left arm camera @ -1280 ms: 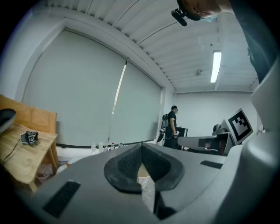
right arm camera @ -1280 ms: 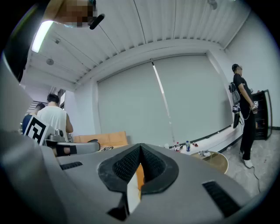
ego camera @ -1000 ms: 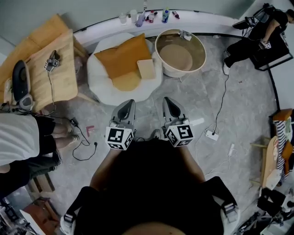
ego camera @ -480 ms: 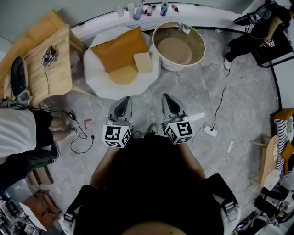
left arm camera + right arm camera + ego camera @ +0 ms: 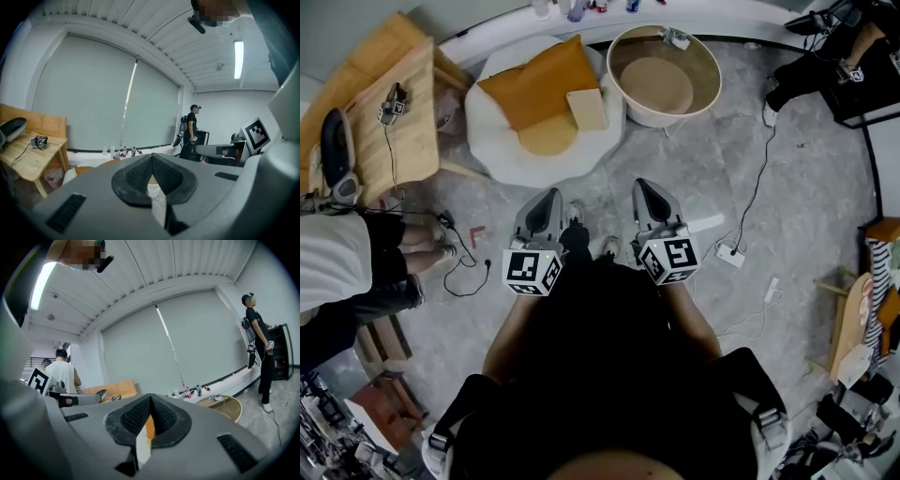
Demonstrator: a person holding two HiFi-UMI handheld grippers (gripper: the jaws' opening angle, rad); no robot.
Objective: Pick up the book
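Left gripper (image 5: 551, 197) and right gripper (image 5: 643, 186) hanging side by side over the grey floor (image 5: 722, 178), each with jaws pressed together on nothing.
Pointing up-picture in the head view toward the white pouf (image 5: 502, 155), well short of it. Pale book (image 5: 586, 109) lying flat on the orange cushion (image 5: 534, 84) atop that pouf, at the cushion's right edge, near the round tub (image 5: 667, 116). Dark pads (image 5: 136, 176) meeting at the tips in the left gripper view, likewise in the right gripper view.
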